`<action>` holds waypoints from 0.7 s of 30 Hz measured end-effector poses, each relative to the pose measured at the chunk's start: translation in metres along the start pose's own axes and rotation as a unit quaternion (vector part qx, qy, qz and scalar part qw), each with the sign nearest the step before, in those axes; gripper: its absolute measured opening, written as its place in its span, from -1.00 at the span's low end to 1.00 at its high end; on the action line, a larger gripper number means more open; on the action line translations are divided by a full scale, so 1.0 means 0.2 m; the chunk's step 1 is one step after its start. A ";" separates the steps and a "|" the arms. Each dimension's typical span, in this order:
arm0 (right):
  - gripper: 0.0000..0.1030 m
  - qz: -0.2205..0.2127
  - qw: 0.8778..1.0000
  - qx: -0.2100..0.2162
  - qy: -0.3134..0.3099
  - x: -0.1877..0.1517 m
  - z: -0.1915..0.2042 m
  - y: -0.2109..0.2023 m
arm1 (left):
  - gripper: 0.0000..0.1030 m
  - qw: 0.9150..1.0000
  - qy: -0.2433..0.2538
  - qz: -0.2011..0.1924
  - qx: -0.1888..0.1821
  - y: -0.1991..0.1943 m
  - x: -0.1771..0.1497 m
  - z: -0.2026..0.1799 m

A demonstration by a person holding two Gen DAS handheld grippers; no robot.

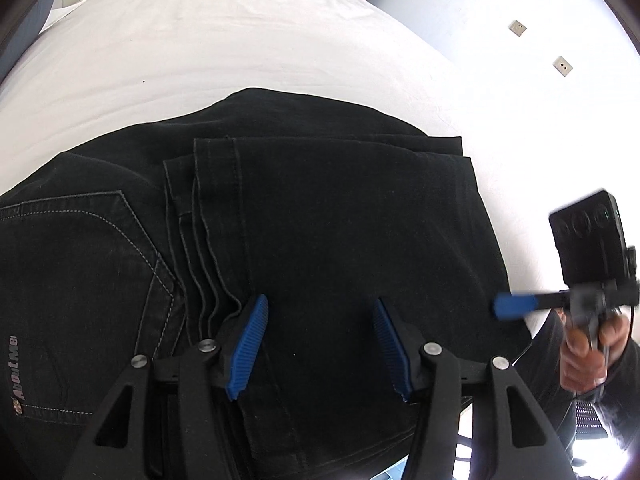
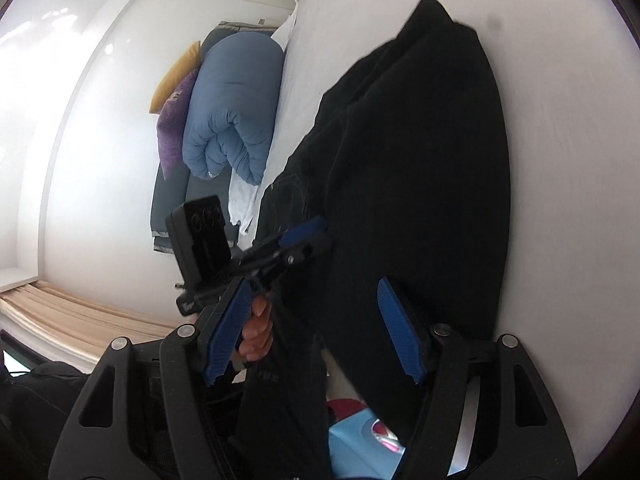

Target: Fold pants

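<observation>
Black jeans [image 1: 320, 220] lie folded on a white bed [image 1: 240, 48], the leg hems laid over the seat next to a back pocket [image 1: 80, 264]. My left gripper [image 1: 320, 344] is open just above the folded legs and holds nothing. My right gripper [image 2: 316, 328] is open over the near edge of the jeans [image 2: 420, 180] and holds nothing. The right gripper also shows in the left wrist view [image 1: 516, 307], off the right edge of the jeans, over the sheet. The left gripper shows in the right wrist view [image 2: 304, 236], at the jeans' left edge.
A rolled blue duvet [image 2: 232, 112] and purple and yellow pillows [image 2: 172, 120] lie at the far end of the bed. Two wall sockets [image 1: 518, 28] sit on the white wall beyond the bed. A light blue item [image 2: 360, 440] lies below the bed's near edge.
</observation>
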State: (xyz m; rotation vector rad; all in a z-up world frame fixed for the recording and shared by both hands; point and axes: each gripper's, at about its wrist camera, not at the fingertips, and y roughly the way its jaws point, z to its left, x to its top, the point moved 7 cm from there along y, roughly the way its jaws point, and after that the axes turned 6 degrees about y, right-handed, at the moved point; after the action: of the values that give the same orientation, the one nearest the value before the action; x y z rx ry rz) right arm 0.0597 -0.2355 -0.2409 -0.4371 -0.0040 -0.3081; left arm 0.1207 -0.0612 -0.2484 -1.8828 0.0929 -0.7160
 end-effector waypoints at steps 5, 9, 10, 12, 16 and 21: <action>0.27 0.063 0.997 -0.048 0.002 -0.33 -0.02 0.03 | 0.10 1.000 0.003 -0.004 0.001 -0.01 -0.04 -0.03; 0.30 0.101 0.989 -0.103 -0.021 -0.48 0.00 0.06 | 0.10 1.000 -0.001 -0.009 -0.003 -0.02 -0.05 -0.03; 0.30 0.095 0.991 -0.083 -0.032 -0.48 0.07 0.05 | 0.11 1.000 -0.002 -0.010 -0.004 -0.03 -0.05 -0.03; 0.30 0.074 0.995 -0.031 -0.059 -0.43 0.23 0.02 | 0.11 1.000 -0.003 -0.016 -0.004 -0.05 -0.05 -0.03; 0.32 0.008 0.996 0.030 -0.079 -0.22 0.42 0.04 | 0.21 0.998 -0.034 -0.044 0.003 -0.18 -0.05 0.01; 0.64 -0.045 0.999 0.017 -0.016 0.03 0.27 0.17 | 0.94 0.981 -0.133 -0.143 0.020 -0.55 -0.17 0.22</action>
State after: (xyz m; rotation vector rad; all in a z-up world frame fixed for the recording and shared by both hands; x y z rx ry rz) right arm 0.0793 -0.1849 -0.2064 -0.4095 -0.0596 -0.3899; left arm 0.0865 0.0356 -0.1791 -1.9560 -0.3662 -0.6438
